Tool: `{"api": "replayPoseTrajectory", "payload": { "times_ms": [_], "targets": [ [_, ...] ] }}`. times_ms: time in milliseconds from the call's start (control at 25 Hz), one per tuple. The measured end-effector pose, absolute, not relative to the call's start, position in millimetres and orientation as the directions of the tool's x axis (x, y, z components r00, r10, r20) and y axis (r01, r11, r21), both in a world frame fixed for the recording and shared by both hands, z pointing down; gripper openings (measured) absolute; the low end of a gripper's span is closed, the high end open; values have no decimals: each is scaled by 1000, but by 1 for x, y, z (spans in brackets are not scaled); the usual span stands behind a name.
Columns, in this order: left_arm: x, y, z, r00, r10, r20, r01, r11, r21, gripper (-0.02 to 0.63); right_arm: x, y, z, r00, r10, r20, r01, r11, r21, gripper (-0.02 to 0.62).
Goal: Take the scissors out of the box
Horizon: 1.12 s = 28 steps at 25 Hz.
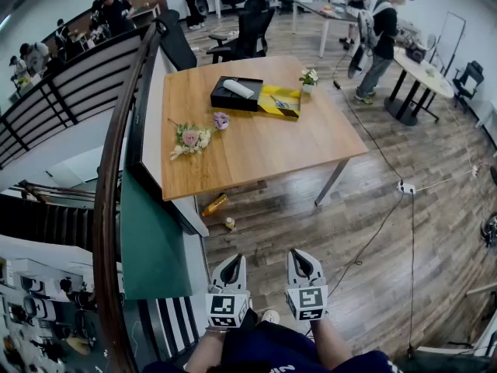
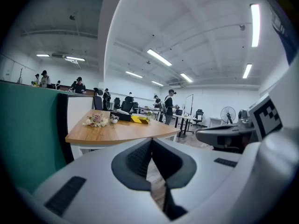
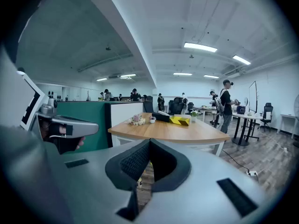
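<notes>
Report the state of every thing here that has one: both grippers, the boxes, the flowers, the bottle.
left gripper: shut, empty, well short of the table.
right gripper: shut, empty, beside the left one.
black box: on the table, a white object lying on it.
yellow box: flat against the black box, with a small item in it, possibly scissors.
bouquet: lying on its side.
flower pot: upright.
bottle: lying on the floor.

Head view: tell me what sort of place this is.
Probably an open-plan office or lab workspace: a wooden table on plank flooring, a black office chair behind it, and a person standing by a round table.
</notes>
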<state>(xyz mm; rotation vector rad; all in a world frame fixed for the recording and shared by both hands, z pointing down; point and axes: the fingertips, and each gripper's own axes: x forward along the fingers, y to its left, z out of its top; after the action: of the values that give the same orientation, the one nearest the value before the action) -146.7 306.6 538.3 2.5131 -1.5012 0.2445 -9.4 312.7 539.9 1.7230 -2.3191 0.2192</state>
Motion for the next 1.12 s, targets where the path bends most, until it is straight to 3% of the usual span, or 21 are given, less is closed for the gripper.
{"api": "replayPoseTrajectory", "payload": {
  "times_ms": [720, 800, 840, 960, 1120],
  "targets": [
    [-151, 311, 526, 512, -834, 208, -859, -498, 115, 8, -7, 319, 536, -259, -930, 261, -964, 266, -11, 16],
    [-147, 309, 527, 543, -814, 208, -840, -524, 141, 92, -12, 317, 537, -298, -917, 263, -953, 301, -32, 194],
    [-146, 308, 528, 556, -805, 207, -831, -537, 147, 170, -15, 315, 536, -313, -914, 260, -949, 314, -36, 233],
    [-146, 302, 528, 578, -789, 209, -816, -560, 144, 283, -21, 310, 532, -326, -912, 249, -944, 330, -27, 306],
    [-146, 292, 525, 590, -780, 209, -807, -572, 146, 319, -21, 303, 526, -306, -921, 242, -949, 315, -5, 313]
  ]
}}
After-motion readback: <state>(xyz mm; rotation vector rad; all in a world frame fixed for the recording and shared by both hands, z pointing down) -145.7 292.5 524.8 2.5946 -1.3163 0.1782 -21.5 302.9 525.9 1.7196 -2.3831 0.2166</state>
